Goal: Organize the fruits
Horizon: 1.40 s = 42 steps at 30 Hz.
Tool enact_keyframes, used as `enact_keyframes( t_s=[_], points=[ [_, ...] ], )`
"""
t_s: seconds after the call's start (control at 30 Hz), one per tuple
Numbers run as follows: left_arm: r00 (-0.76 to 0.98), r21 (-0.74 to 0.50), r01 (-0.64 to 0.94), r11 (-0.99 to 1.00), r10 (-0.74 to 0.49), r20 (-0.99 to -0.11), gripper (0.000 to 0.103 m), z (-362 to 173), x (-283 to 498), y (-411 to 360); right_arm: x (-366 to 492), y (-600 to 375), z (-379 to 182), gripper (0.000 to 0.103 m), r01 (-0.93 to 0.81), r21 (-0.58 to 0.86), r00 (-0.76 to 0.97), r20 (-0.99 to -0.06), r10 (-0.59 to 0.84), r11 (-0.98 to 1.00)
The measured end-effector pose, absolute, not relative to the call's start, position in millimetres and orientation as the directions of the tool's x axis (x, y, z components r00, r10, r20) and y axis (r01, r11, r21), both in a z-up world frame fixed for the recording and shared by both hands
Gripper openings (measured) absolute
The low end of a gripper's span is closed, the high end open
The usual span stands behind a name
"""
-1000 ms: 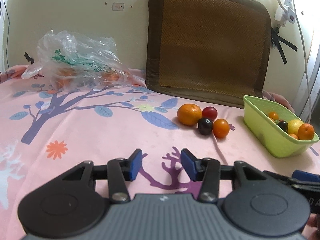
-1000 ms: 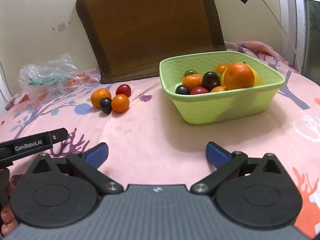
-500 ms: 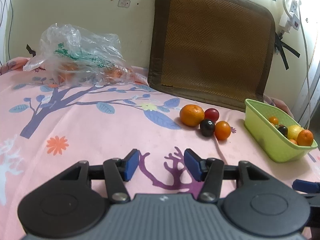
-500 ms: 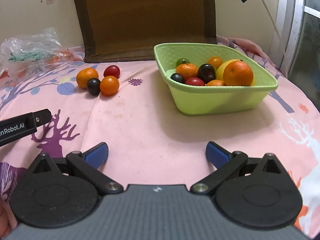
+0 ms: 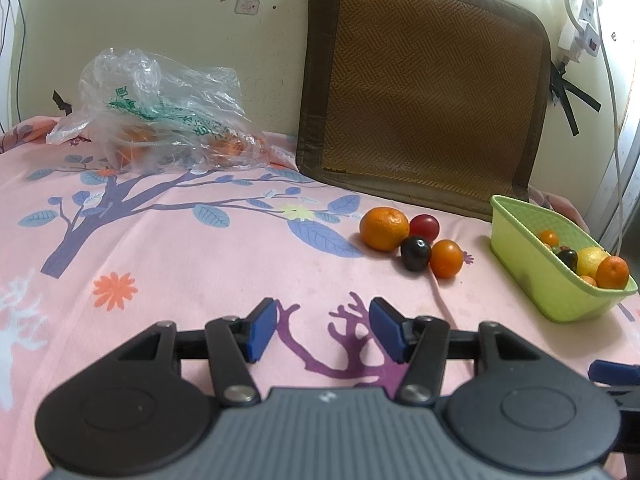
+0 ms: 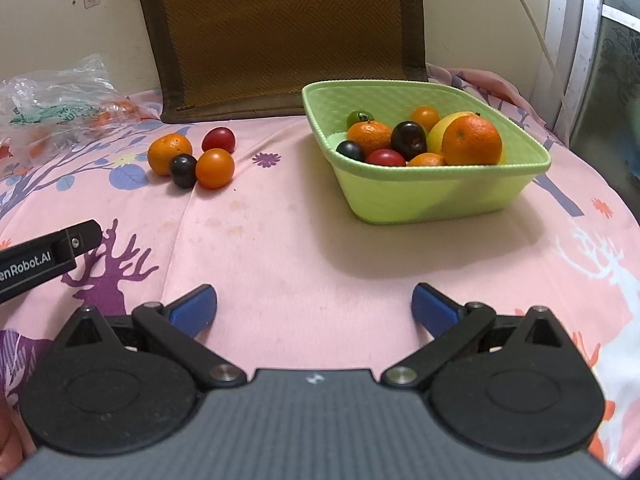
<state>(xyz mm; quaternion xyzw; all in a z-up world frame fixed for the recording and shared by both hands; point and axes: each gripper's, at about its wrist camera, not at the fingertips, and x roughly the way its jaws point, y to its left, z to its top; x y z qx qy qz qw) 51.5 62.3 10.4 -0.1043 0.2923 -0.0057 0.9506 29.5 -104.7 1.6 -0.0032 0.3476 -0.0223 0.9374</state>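
Both my grippers hang empty: left gripper point(image 5: 322, 330) partway apart, just widening, right gripper point(image 6: 314, 312) spread wide. Farther out, four loose round fruits point(image 5: 412, 242) cluster touching on the pink printed cloth point(image 5: 200, 264), left of the pale-green plastic basket point(image 6: 404, 196). They look light, smooth, rollable, bruisable; I'd pinch each across its middle.

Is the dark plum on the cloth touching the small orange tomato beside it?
Touching. The right wrist view shows the dark plum pressed against the small orange tomato, no cloth between.
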Motion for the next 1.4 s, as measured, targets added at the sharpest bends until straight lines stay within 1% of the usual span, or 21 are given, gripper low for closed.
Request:
enact_keyframes(
  t_s=[0.3,1.4],
  points=[
    [0.829,-0.201,-0.051,0.978,-0.071,-0.555,0.053,10.8,51.1,61.4,28.8,-103.2,3.1,0.103,0.037,-0.023,0.738,-0.673,-0.043,0.999],
    [0.828,-0.189,-0.044,0.981,-0.070,-0.557,0.054,9.0,53.0,62.0,27.1,-103.7,2.4,0.103,0.046,-0.025,0.738,-0.672,-0.051,0.999]
  ],
)
